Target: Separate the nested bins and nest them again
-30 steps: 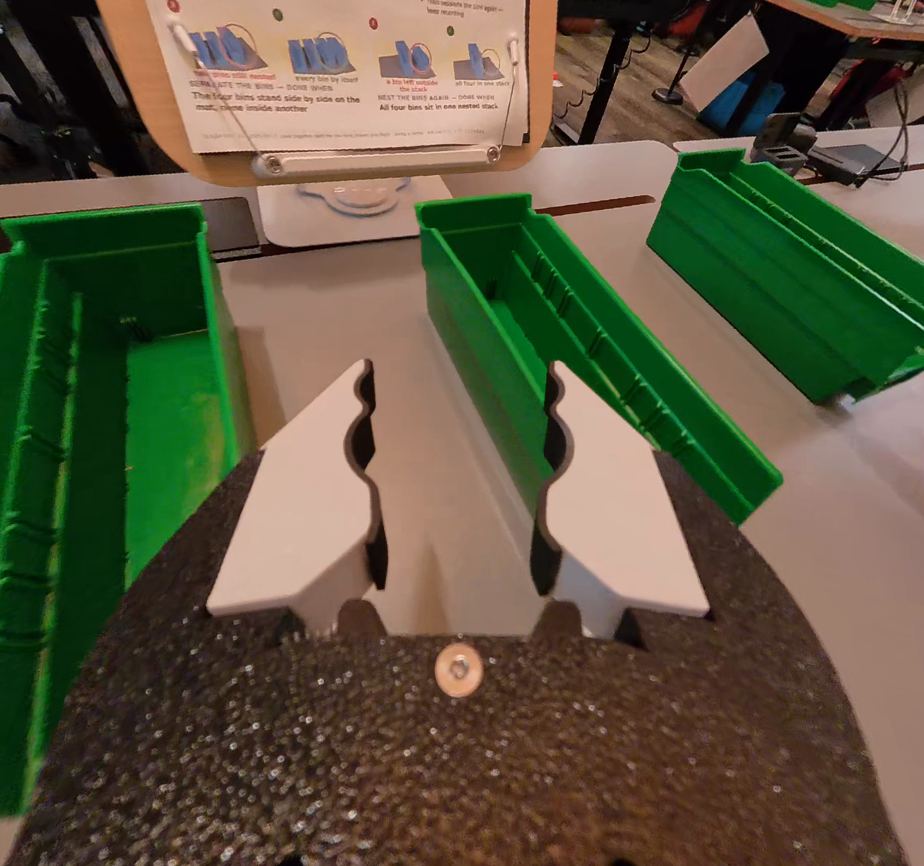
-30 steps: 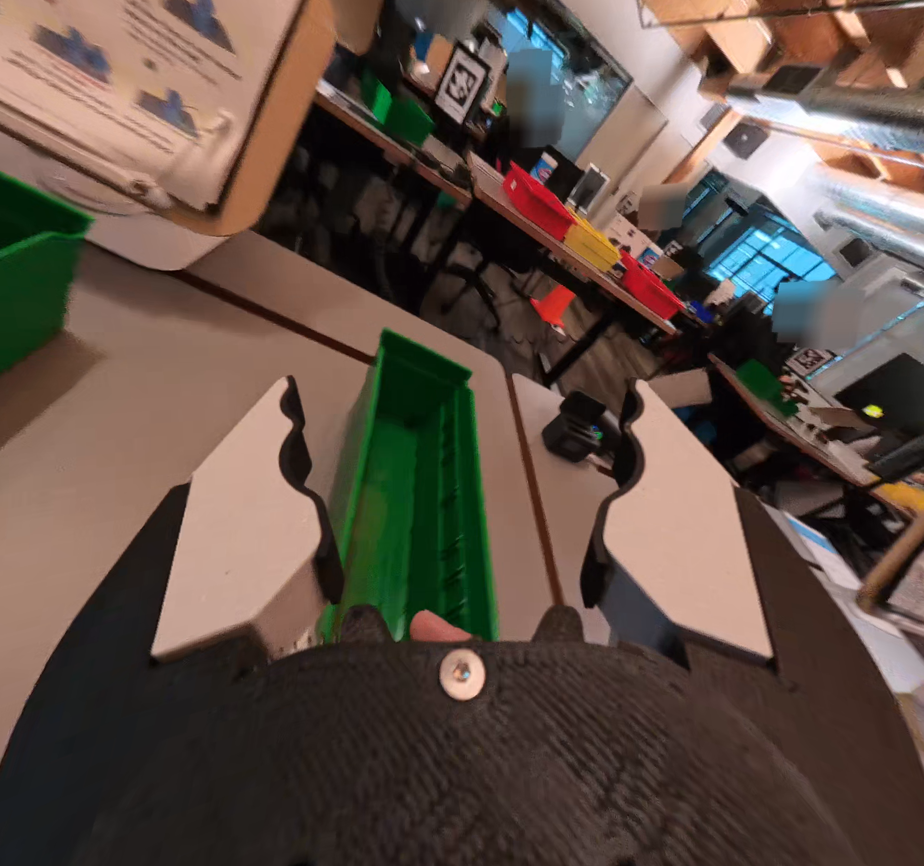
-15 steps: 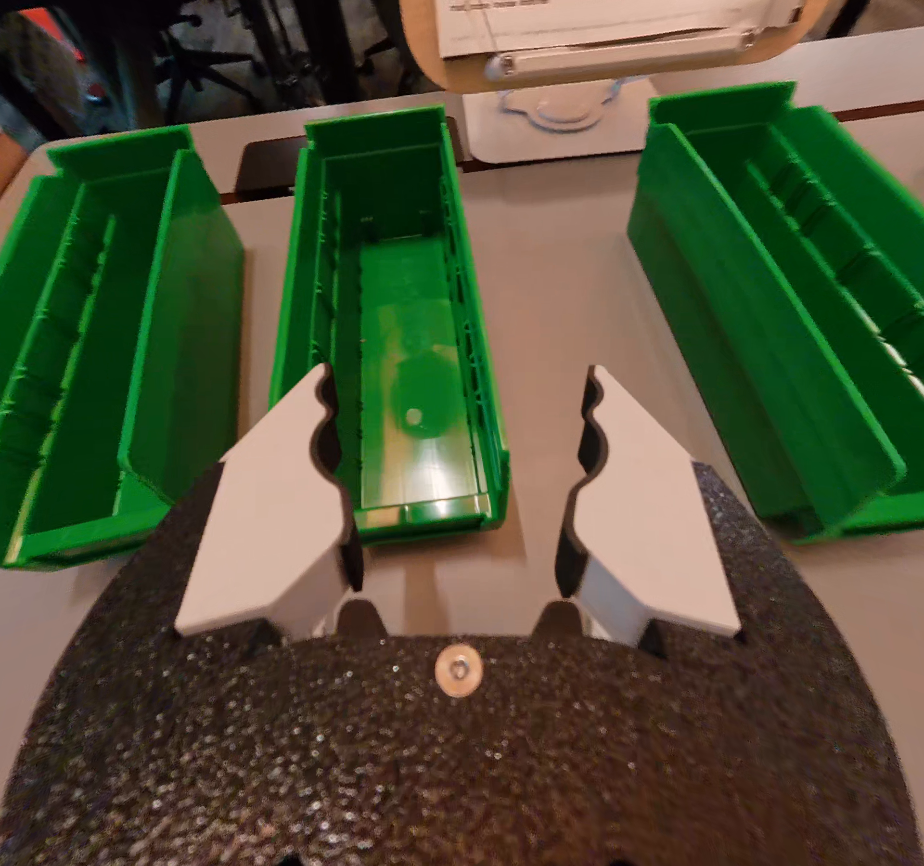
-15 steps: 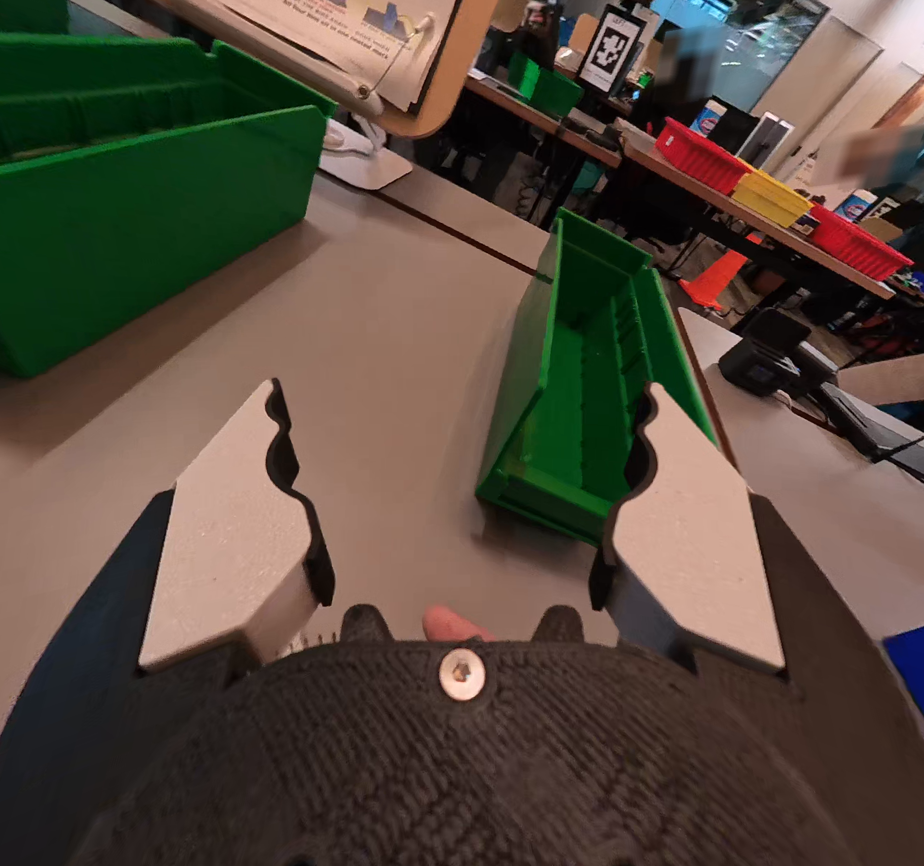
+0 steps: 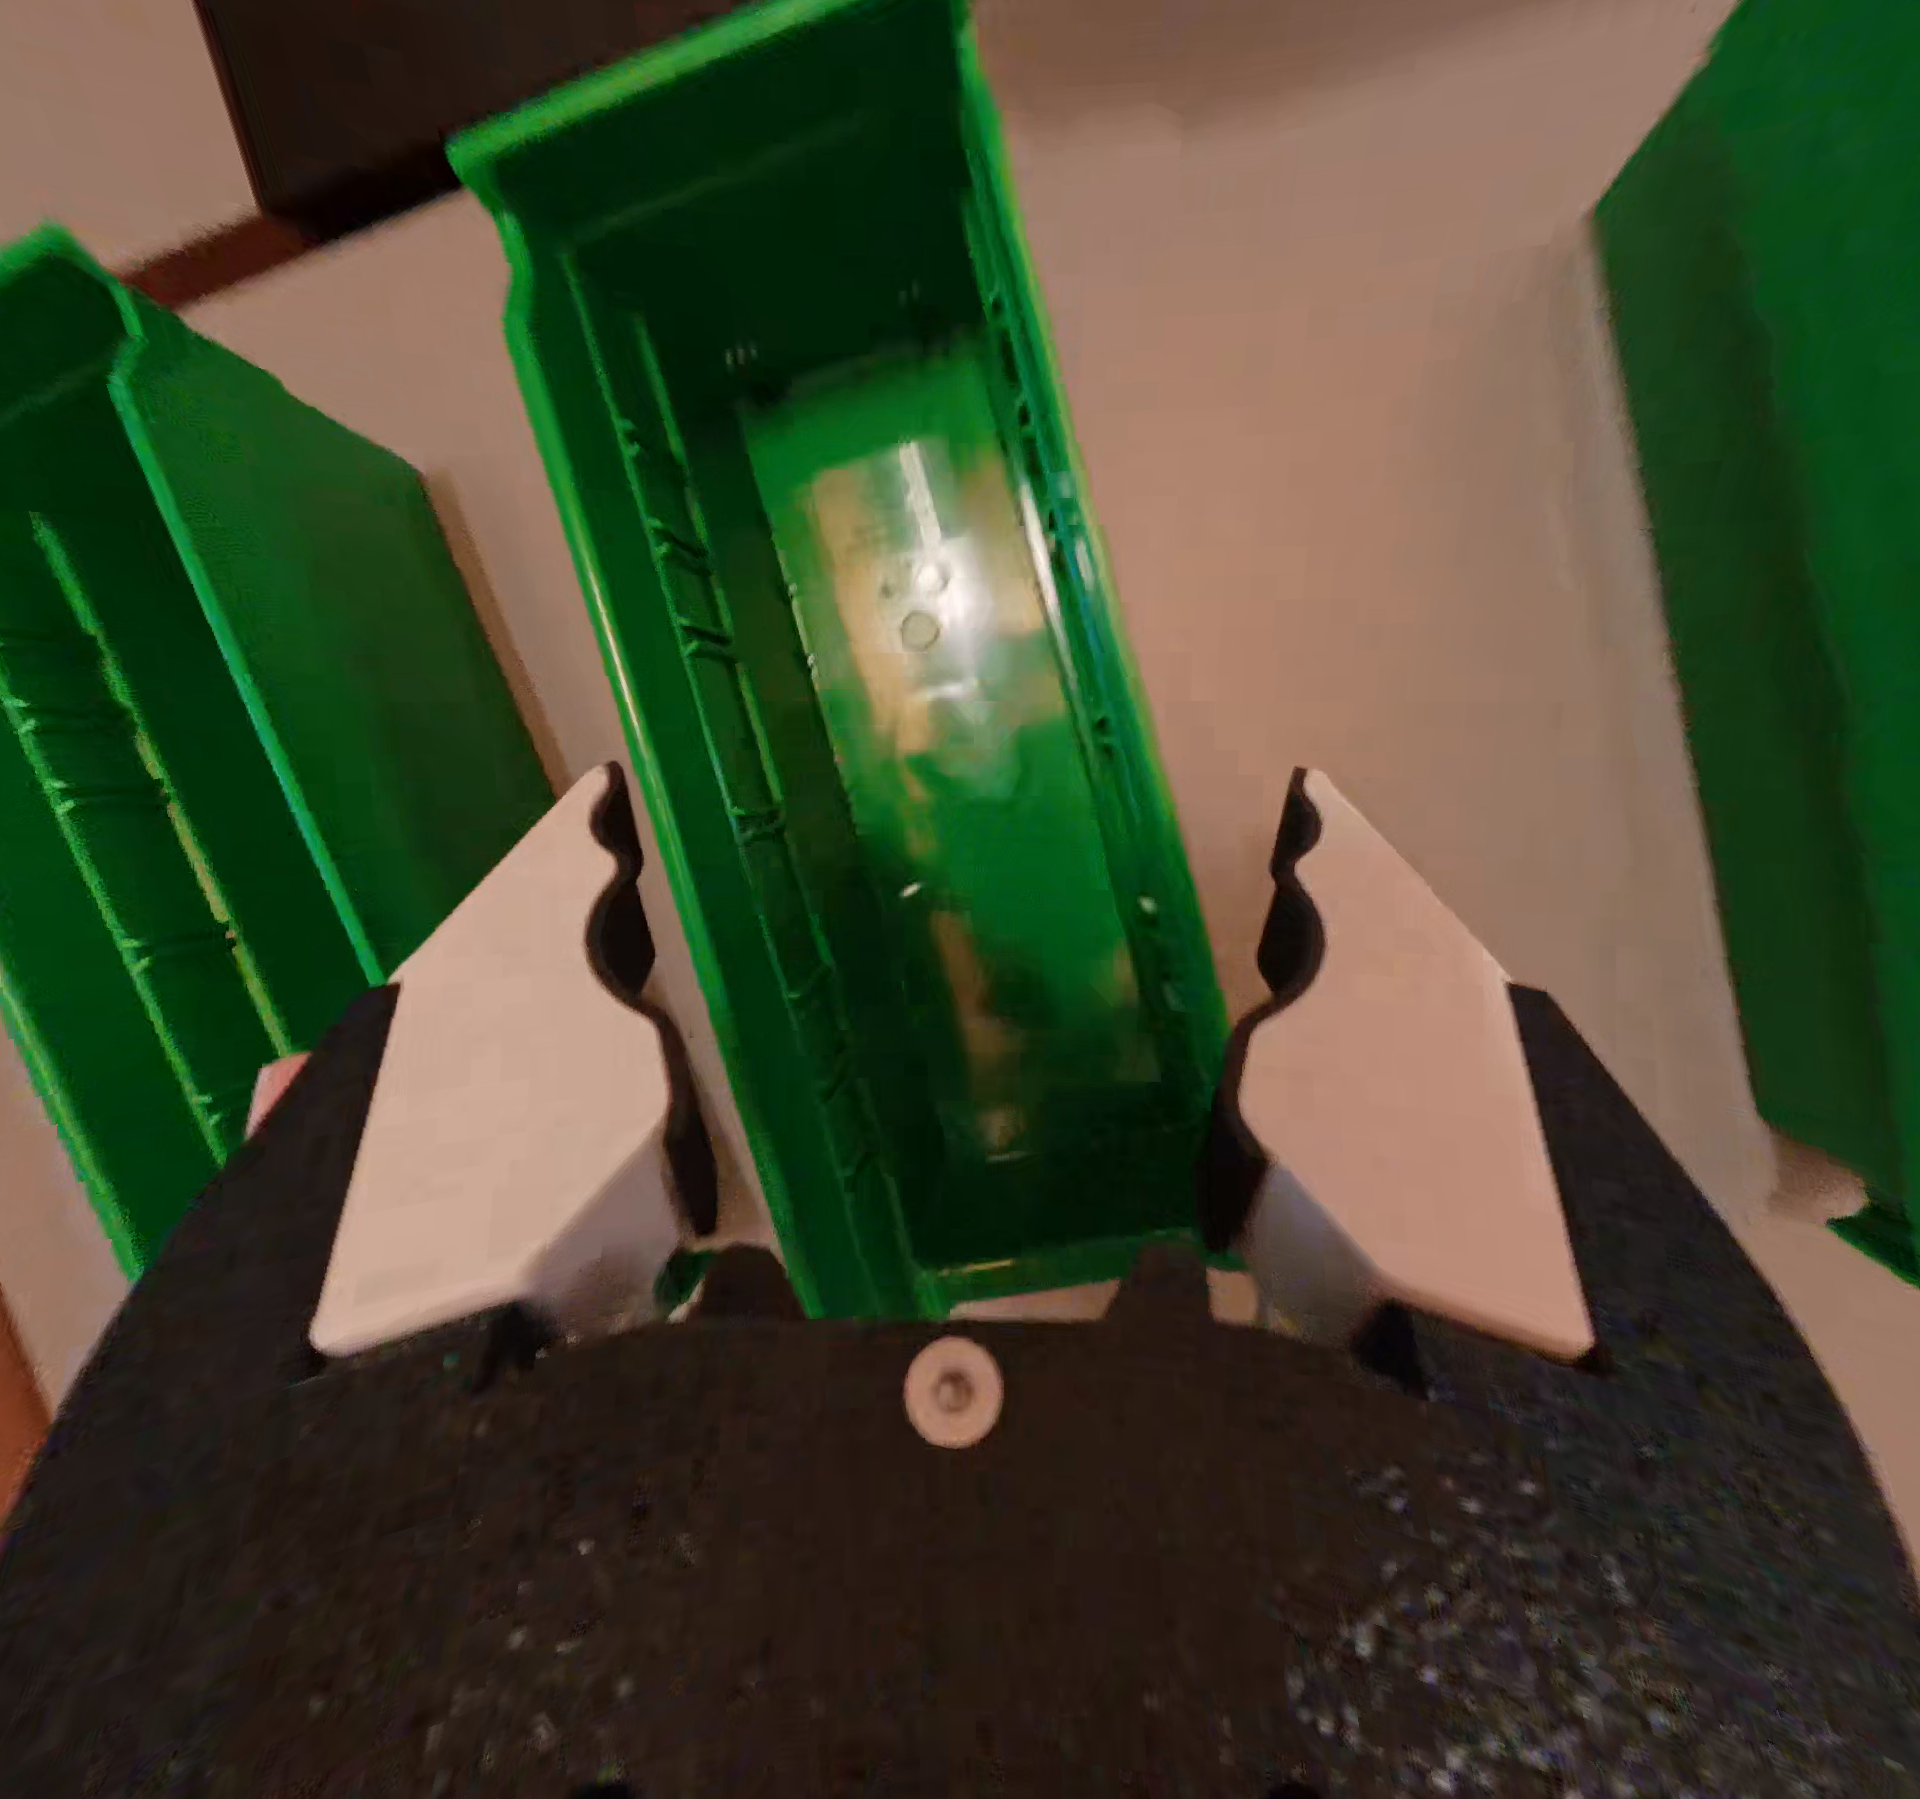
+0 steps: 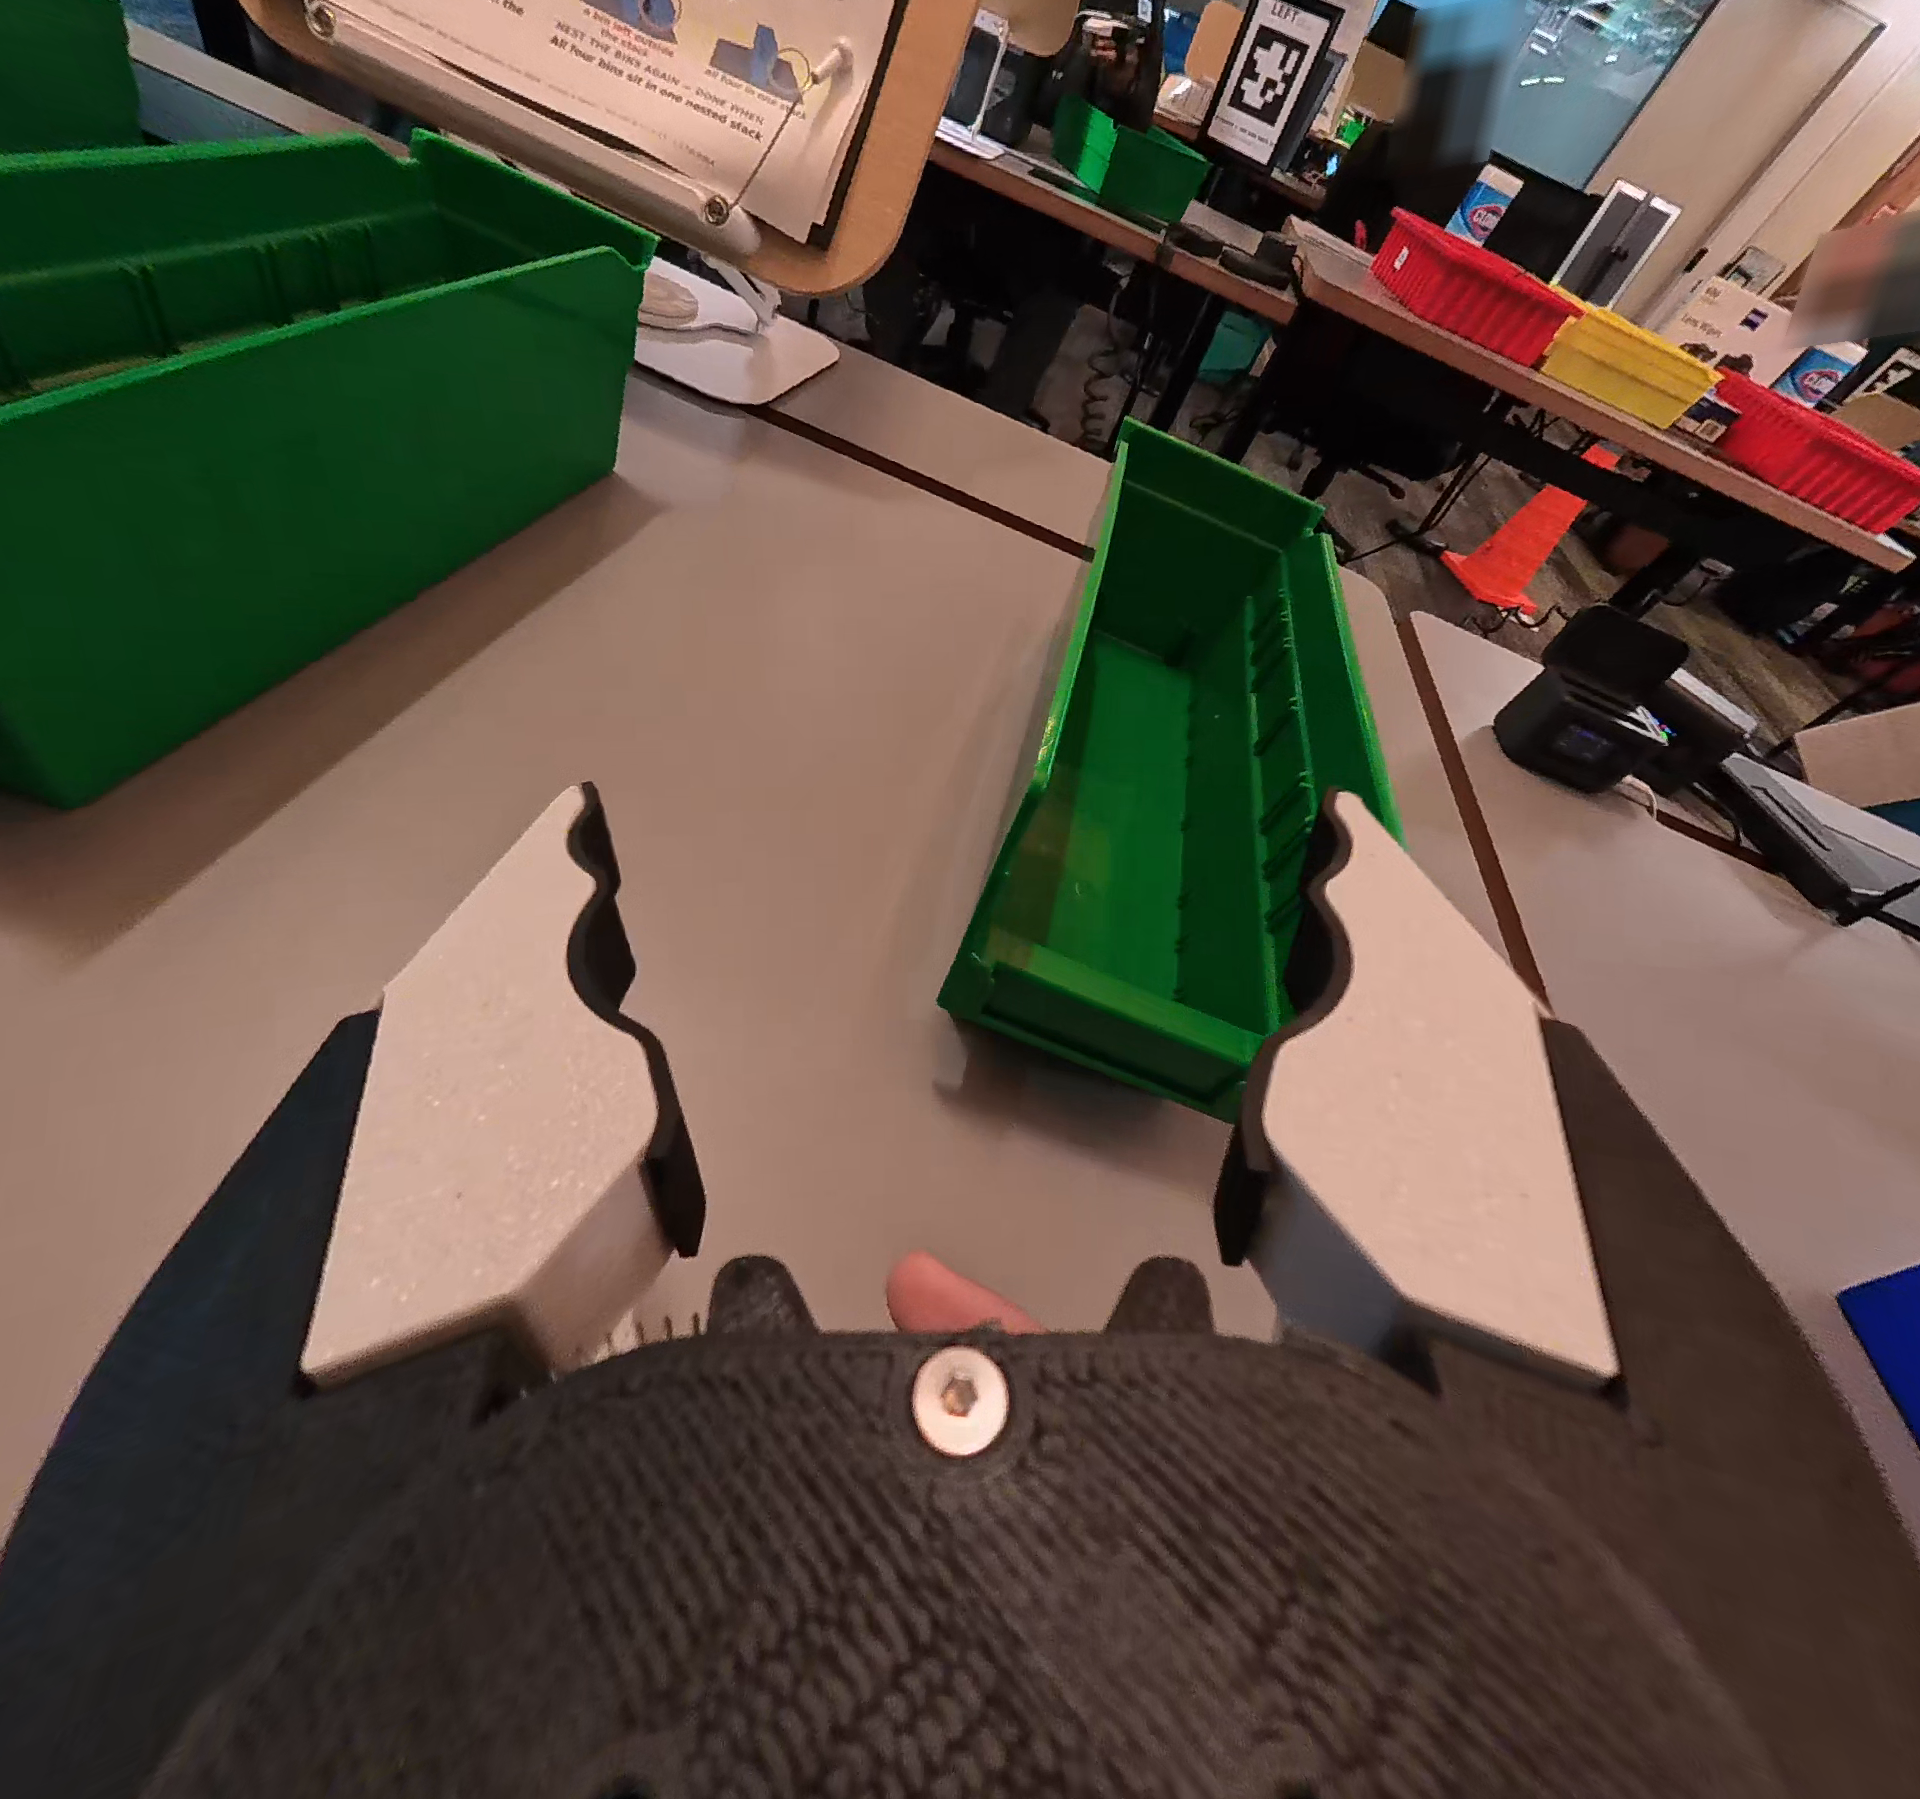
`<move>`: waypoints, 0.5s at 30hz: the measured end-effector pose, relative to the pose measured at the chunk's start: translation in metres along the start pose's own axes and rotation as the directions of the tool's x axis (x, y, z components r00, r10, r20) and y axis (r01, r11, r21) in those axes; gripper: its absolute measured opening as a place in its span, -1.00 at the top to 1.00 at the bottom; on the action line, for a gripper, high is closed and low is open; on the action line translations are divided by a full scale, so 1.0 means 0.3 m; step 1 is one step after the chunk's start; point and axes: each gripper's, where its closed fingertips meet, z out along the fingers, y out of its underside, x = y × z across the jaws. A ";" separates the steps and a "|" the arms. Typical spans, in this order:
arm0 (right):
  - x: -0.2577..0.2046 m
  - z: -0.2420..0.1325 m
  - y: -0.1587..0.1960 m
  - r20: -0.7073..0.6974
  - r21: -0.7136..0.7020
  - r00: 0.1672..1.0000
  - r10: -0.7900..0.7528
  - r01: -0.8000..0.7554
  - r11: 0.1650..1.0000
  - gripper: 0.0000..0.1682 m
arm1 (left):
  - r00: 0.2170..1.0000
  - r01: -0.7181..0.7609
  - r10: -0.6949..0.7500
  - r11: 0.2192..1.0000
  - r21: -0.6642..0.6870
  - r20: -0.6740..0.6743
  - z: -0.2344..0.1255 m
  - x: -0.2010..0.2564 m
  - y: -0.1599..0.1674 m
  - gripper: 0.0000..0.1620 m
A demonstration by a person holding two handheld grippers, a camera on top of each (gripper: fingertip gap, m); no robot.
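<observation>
Between the spread fingers of the left gripper (image 5: 951, 928) sits the near end of a green bin (image 5: 831, 606), ungrasped. Farther right, the right gripper (image 6: 961, 970) hovers released near another green bin (image 6: 1164, 793) on the table (image 6: 779, 710).

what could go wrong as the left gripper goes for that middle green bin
1. The left gripper is open and straddles the near end of the middle green bin, which sits skewed between the fingers. Closing may twist the bin or pinch only one corner.
2. The neighbouring green bin lies close beside the left finger, which could nudge it.
3. The left wrist view is motion-blurred, so the approach looks fast; the gripper could shove the bin along the table.
</observation>
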 end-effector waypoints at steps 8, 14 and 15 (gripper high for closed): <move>0.018 -0.006 0.017 0.006 -0.014 1.000 0.015 -0.015 1.000 -0.53 | 0.989 0.122 -0.139 0.957 -0.264 -0.046 0.115 -0.033 0.023 -0.54; 0.026 0.001 0.036 0.016 -0.025 0.999 0.039 -0.039 0.999 -0.53 | 0.986 0.153 -0.168 0.930 -0.335 -0.018 0.132 -0.037 0.045 -0.56; 0.023 0.003 0.039 0.023 -0.027 0.999 0.041 -0.040 0.999 -0.52 | 0.985 0.153 -0.169 0.923 -0.352 -0.015 0.135 -0.036 0.055 -0.58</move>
